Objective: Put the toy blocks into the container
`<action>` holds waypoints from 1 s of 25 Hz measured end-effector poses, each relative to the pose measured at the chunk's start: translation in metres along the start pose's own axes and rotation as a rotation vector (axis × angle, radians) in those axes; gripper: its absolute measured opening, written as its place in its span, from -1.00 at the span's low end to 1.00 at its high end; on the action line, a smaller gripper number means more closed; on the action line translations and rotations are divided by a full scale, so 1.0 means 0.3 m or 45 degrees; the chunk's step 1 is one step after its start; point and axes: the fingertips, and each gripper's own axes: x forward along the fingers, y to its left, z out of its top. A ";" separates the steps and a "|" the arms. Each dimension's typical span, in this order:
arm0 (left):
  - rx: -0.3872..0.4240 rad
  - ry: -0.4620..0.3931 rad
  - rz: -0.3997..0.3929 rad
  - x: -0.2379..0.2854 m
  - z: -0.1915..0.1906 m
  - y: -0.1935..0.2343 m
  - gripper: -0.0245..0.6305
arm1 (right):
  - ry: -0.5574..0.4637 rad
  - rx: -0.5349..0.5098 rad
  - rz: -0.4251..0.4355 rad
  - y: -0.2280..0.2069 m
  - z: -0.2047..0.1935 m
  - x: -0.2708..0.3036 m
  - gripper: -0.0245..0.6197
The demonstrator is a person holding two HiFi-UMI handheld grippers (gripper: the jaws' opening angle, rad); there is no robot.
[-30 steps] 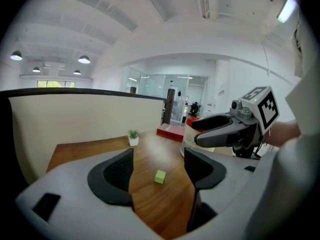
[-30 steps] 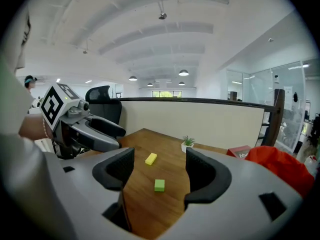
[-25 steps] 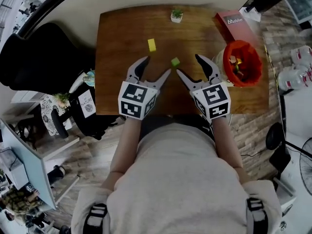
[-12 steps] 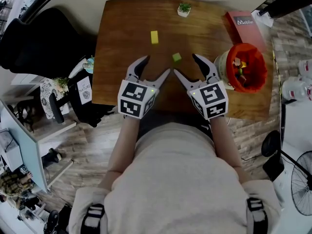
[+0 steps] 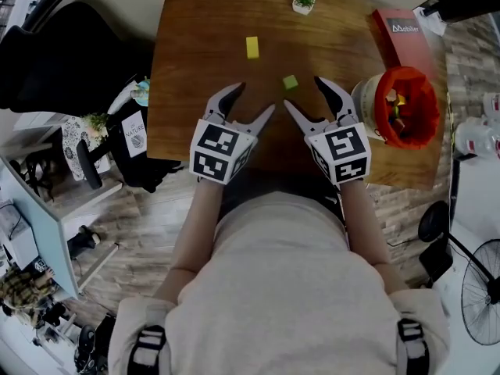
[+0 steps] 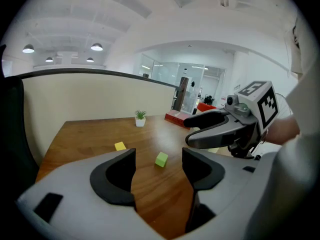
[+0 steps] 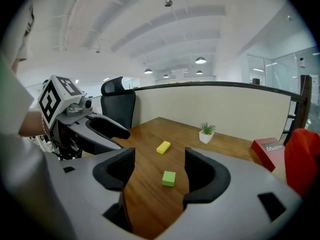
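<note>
Head view: container [image 5: 428, 108] already holds several blocks. Green block [image 5: 291, 82] and yellow block [image 5: 252, 47] lie left of the container on the table [image 5: 195, 69].
Left gripper view: left hand-held gripper [image 6: 158, 171] wide, closing slightly, empty.
Right gripper view: right hand-held gripper [image 7: 160, 166] wide, empty. Plant [image 7: 206, 133] and red book [image 7: 269, 151] sit clear of the path.

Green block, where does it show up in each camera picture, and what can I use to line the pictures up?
Head view: green block near the middle of the table, nearer the person than the yellow block.
Left gripper view: green block low centre, right of the yellow block.
Right gripper view: green block low centre, below the yellow block.
Shared landmark: small potted plant at the far edge.
</note>
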 end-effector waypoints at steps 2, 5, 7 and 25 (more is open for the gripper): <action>0.000 0.007 -0.012 0.006 0.002 0.015 -0.04 | 0.011 0.011 -0.015 -0.007 -0.002 0.012 0.03; 0.003 0.016 -0.028 0.014 0.004 0.039 -0.04 | 0.027 0.028 -0.042 -0.020 -0.004 0.027 0.03; 0.007 0.026 -0.040 0.018 0.003 0.051 -0.04 | 0.038 0.038 -0.060 -0.027 -0.008 0.035 0.03; -0.040 0.084 -0.117 0.077 -0.084 0.104 -0.06 | 0.183 0.083 -0.107 -0.039 -0.136 0.152 -0.03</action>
